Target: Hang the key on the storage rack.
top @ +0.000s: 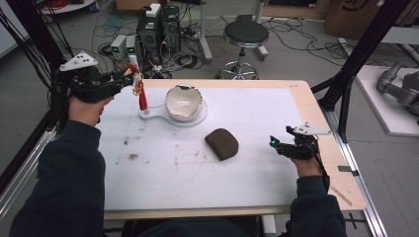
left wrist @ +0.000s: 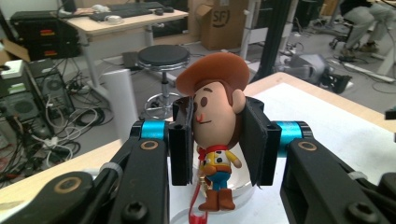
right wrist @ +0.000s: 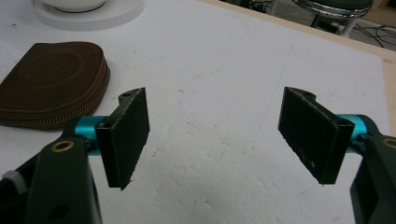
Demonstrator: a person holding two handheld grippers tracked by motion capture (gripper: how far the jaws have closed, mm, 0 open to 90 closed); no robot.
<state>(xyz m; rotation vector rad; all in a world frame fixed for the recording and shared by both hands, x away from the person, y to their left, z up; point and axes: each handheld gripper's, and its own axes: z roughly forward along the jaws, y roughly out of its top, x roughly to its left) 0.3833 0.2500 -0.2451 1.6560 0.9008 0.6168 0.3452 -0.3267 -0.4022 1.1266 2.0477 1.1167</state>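
Above the table's far left corner, the left gripper (left wrist: 218, 140) clamps the cowboy figurine (left wrist: 217, 126) by its head, tassel (top: 142, 96) dangling, while the right gripper (right wrist: 219, 135) waits near the right edge, jaws apart

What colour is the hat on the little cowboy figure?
Brown. The cowboy figure's hat shows best in the left gripper view.

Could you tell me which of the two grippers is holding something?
The left gripper: its pads clamp a cowboy figurine by the head, lifted above the table. The right gripper is open, nothing between its pads.
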